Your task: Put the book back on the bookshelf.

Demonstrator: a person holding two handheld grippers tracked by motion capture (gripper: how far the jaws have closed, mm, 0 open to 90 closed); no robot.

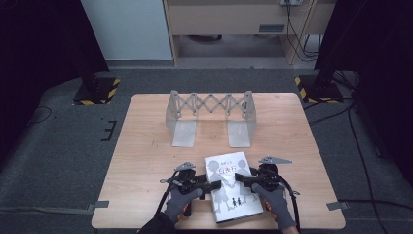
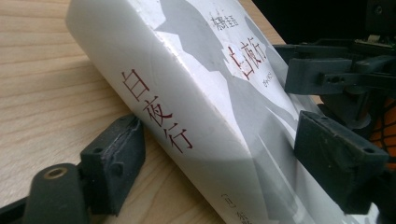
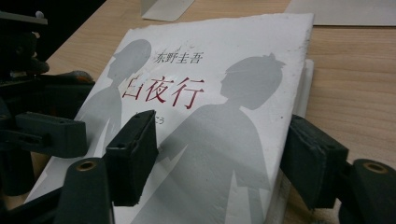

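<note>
Left gripper (image 1: 210, 185): jaws bracket the spine edge of the book (image 1: 231, 185), one pad under the raised spine, the other over the cover; whether they press cannot be told. Right gripper (image 1: 244, 179): jaws straddle the fore-edge, one pad on the cover, one beside the page block; contact likewise unclear. The book is tilted slightly off the table (image 1: 146, 146), between both grippers. Beyond them an expandable bookend rack (image 1: 210, 117) stands. The book is judged moderately heavy, cover glossy, slippery and flexible; grip is best taken near the spine.

White book (image 1: 232, 186), shut (cover up), near table edge
</note>
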